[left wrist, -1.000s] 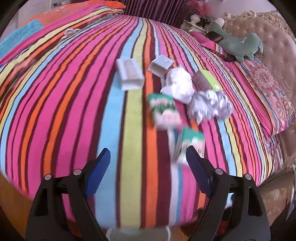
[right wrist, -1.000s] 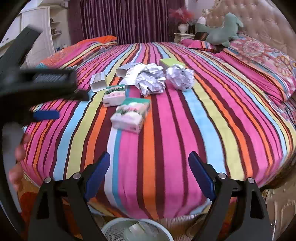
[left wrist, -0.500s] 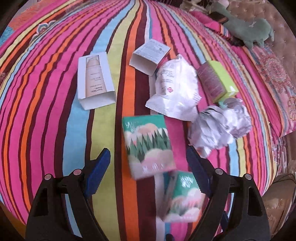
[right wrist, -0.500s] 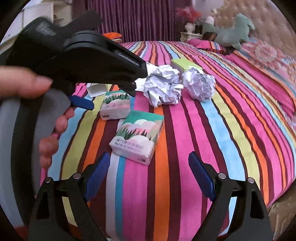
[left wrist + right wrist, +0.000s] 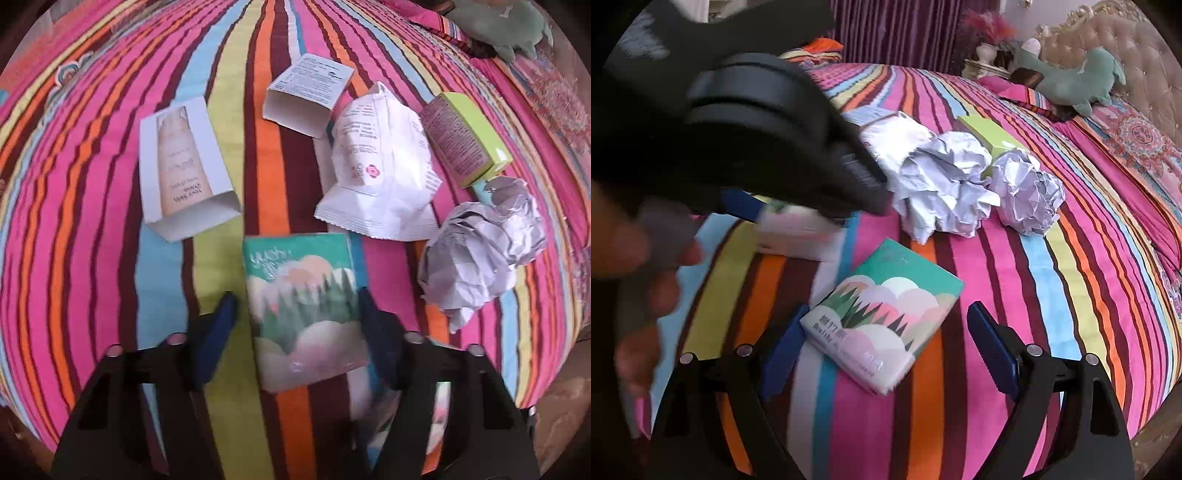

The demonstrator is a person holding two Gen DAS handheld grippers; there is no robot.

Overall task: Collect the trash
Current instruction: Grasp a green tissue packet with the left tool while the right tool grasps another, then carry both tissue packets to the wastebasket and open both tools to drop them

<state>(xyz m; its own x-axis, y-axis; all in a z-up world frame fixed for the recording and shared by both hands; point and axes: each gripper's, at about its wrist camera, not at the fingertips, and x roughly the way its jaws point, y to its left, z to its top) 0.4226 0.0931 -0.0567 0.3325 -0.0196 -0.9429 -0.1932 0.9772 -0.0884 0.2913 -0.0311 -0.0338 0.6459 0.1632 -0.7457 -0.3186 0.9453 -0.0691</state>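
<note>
Both claws now nearer trash pile than a second ago. Left claw (image 5: 295, 314) jaws just closing around tissue pack (image 5: 304, 314) on striped bed (image 5: 92, 184); blur hides whether pads press yet. Pack's long axis runs away from claw, between jaws, teal end far. Right claw (image 5: 882, 336) wide open, empty, straddling second pack (image 5: 882, 317), which lies skewed. Advice: squeeze pack across short sides, centred, before lifting; square right claw to second pack first.
</note>
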